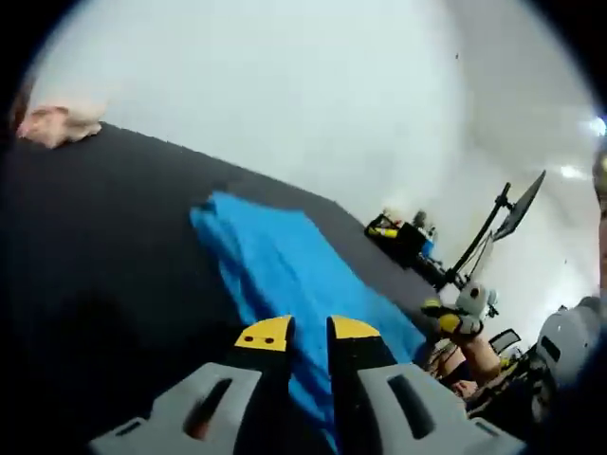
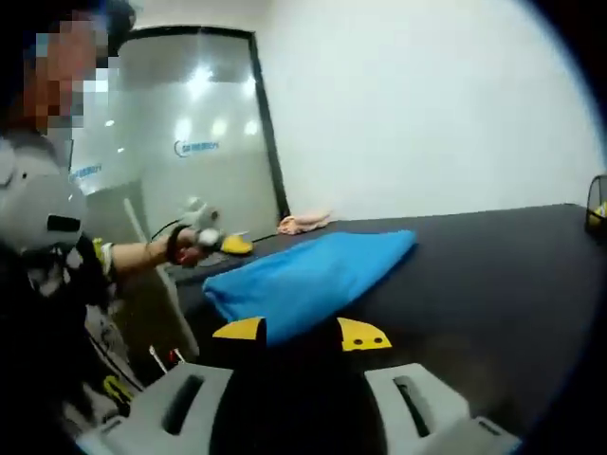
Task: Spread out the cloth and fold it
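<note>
left gripper view: rolled, looks along the dark worktop (image 1: 104, 237) over the blue cloth (image 1: 285, 265) toward a white wall, near | right gripper view: level, from the opposite end of the cloth (image 2: 313, 275), faces a glass door (image 2: 180, 142), near | shared: cloth, worktop (image 2: 493, 275), pink rag (image 1: 59, 123) (image 2: 303, 224)

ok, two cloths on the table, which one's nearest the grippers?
The blue cloth, lying just past the right gripper and under the left gripper. The pink cloth lies bunched at the table's far edge.
</note>
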A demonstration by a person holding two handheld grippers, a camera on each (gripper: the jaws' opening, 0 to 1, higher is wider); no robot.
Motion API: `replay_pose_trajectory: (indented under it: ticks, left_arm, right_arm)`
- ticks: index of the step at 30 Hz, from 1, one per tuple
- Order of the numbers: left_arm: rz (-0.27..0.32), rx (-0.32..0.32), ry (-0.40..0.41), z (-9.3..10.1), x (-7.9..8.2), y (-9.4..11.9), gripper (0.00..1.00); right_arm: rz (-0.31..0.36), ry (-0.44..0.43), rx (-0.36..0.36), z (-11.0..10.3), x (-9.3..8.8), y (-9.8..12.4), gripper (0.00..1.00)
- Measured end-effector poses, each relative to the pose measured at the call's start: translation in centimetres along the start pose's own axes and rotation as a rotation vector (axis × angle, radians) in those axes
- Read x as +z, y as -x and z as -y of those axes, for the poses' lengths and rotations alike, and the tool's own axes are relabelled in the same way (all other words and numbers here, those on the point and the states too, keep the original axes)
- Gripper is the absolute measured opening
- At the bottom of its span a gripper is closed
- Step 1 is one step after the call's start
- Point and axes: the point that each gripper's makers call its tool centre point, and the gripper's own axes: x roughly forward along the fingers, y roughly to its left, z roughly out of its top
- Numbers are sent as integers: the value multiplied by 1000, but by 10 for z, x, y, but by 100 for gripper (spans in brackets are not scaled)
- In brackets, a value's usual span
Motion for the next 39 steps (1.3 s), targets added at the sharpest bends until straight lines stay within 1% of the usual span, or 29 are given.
replay_pose_trajectory:
  ticks: [1,3,6,7,8,10,11,12,14,15,16,17,18,19,20,21,22,24,25,26,27,29,30,32,34,35,37,38,39]
  left_arm:
    - [39,-7,52,6,-13,11,14]
    - [91,23,122,3,-26,25,16]
    - [140,59,62,1,-37,31,26]
    - [169,36,115,3,-37,27,29]
    - [198,28,107,4,-34,26,32]
    - [178,17,103,9,-34,20,34]
    - [143,-17,86,19,-37,17,38]
    - [148,-14,97,20,-35,17,42]
    - [155,-51,133,28,-32,17,54]
    - [152,-49,126,29,-32,15,53]
    - [125,-34,70,25,-36,10,45]
    - [59,45,-2,12,-46,2,22]
    - [47,160,-16,-8,-47,-2,5]
    - [66,26,17,9,-43,-6,4]
    - [73,12,153,10,-40,-9,3]
    - [60,4,222,12,-40,-11,2]
    - [40,-34,199,20,-42,-16,2]
    - [17,-46,124,32,-42,-27,2]
    - [17,-66,106,40,-40,-32,2]
    - [32,-105,103,55,-36,-36,2]
    - [45,-110,111,61,-30,-38,2]
    - [74,-188,153,85,-17,-38,2]
    - [83,-202,166,92,-14,-37,2]
    - [77,-214,128,106,-14,-32,2]
    - [59,-221,90,116,-24,-26,2]
    - [29,-213,60,117,-34,-23,2]
    - [-33,-195,61,112,-61,-19,2]
    - [-75,-186,98,107,-81,-17,2]
    - [-93,-183,114,104,-87,-17,3]
  right_arm:
    - [-6,-6,12,-4,-2,-2,30]
    - [-35,-6,51,-18,-15,-9,30]
    - [-61,15,76,-33,-32,-26,29]
    - [-85,18,71,-33,-37,-31,28]
    - [-117,36,48,-29,-43,-35,28]
    - [-159,161,-21,-16,-45,-40,22]
    - [-146,118,1,-23,-42,-43,21]
    - [-160,59,32,-29,-43,-45,18]
    - [-168,67,29,-29,-45,-45,4]
    - [-146,103,27,-29,-41,-46,4]
    - [-129,122,38,-30,-39,-47,3]
    - [-125,118,36,-31,-38,-46,3]
    - [-107,114,46,-30,-35,-45,3]
    - [-102,110,51,-30,-34,-45,3]
    - [-82,99,46,-26,-29,-41,2]
    - [-62,95,43,-23,-24,-38,2]
    - [-43,95,33,-18,-17,-31,2]
    - [10,135,-25,-2,0,-19,2]
    - [7,134,-29,3,4,-12,2]
    - [17,130,-44,7,9,-8,2]
    - [25,135,-50,10,13,-3,2]
    - [34,163,-71,12,21,10,2]
    - [46,179,-83,13,25,17,2]
    - [52,190,-84,6,29,33,1]
    - [43,213,-71,-5,26,50,2]
    - [33,224,-73,-8,21,56,2]
    - [-33,234,-64,-16,-3,66,2]
    - [-68,205,-65,-20,-23,66,2]
    - [-94,192,-48,-26,-37,64,2]
